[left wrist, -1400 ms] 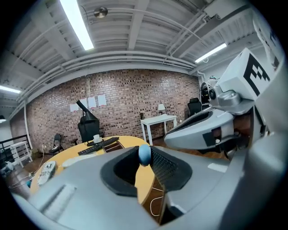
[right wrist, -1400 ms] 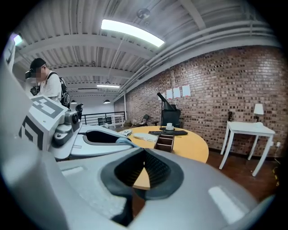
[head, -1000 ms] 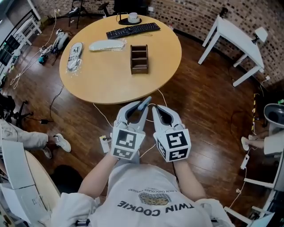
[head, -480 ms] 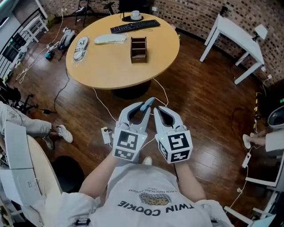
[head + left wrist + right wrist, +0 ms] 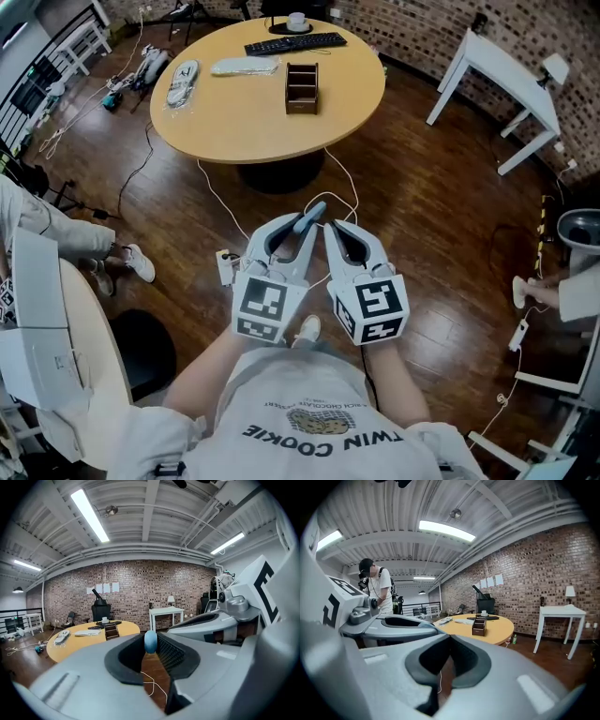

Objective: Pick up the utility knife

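Note:
In the head view my left gripper [image 5: 306,223] is shut on the utility knife [image 5: 309,217], whose blue-grey end sticks out past the fingertips. The left gripper view shows that rounded blue end [image 5: 150,641] pinched between the dark pads. My right gripper [image 5: 330,231] hangs close beside it, its jaws shut with nothing between them [image 5: 449,637]. Both are held in front of my chest over the wooden floor, well short of the round table [image 5: 234,127].
The round table carries a wooden organiser box [image 5: 302,88], a keyboard [image 5: 295,43], a cup [image 5: 297,20] and two wrapped white items [image 5: 244,67]. White cables [image 5: 345,192] and a power strip [image 5: 225,267] lie on the floor. A white table [image 5: 506,70] stands right; a person's shoe [image 5: 141,264] is at left.
The round table has slid up and away in the head view, so more floor lies between it and the grippers. Both grippers keep the same pose, and the left still holds the knife.

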A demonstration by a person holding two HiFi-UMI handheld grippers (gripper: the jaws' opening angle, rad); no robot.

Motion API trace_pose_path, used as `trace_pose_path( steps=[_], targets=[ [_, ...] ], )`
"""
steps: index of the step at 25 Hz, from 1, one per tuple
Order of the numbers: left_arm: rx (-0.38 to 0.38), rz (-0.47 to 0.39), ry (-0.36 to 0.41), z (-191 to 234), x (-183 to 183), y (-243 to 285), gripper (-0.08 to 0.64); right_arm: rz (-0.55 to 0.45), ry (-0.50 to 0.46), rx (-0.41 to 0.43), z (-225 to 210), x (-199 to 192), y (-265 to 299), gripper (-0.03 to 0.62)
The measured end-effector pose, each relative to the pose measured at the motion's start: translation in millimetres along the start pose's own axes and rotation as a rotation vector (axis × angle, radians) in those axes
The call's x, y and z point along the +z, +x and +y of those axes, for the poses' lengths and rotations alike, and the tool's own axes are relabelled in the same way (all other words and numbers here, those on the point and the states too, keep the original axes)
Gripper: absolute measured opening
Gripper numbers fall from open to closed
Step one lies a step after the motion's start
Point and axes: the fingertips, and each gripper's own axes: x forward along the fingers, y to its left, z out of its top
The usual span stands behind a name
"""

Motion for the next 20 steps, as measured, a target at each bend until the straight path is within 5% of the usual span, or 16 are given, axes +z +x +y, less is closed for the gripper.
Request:
trace_pose_path(
  steps=[20],
  targets=[
    [-0.017, -0.047, -0.058, 8.7, -2.2, -137.7, 0.075, -0.005, -0.014, -0.07, 130.5, 8.3, -53.7, 0.002]
  ],
)
